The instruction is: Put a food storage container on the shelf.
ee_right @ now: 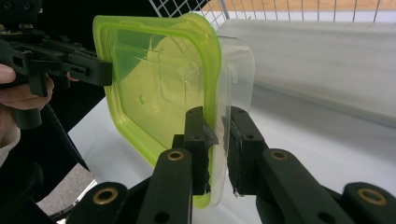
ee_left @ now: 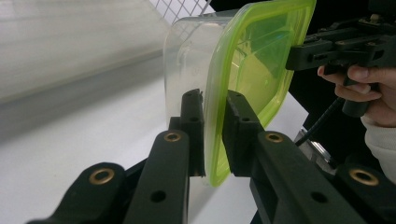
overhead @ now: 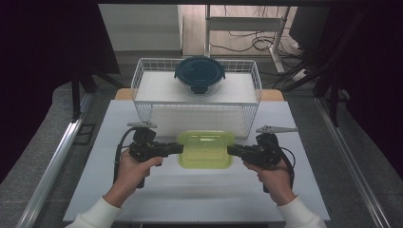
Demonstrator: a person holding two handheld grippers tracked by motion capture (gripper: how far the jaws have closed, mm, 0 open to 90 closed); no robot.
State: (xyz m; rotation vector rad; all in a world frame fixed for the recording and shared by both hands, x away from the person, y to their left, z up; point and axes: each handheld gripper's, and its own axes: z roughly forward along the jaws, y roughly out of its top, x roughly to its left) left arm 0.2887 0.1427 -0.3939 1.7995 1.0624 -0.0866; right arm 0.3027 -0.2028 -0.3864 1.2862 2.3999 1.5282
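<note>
1. Both grippers are clamped on the box (overhead: 205, 149): L gripper (overhead: 179, 148) pinches its left rim, R gripper (overhead: 230, 150) its right rim.
2. Box = clear tub w/ green lid, held level between my two hands over the table (overhead: 119, 190), just in front of the wire basket (overhead: 142, 71).
3. Progress, my read: grab is done and the lid is on. Left to do: prob. carry it fwd and set it in the basket beside the blue-lidded bowl (overhead: 199, 73), then let go. Box isn't over the basket yet.
4. L gripper view: box (ee_left: 243, 70) seen edge-on, pads (ee_left: 236, 126) squeezing the lid lip and tub wall together; R gripper (ee_left: 292, 57) shows on the far rim.
5. R gripper view: same pinch mirrored, box (ee_right: 159, 84) and L gripper (ee_right: 109, 72) beyond.
6. High view gives what those two can't: the bowl's spot at the back of the basket and the free floor around it. It can't show pad contact; the gripper views do.
</note>
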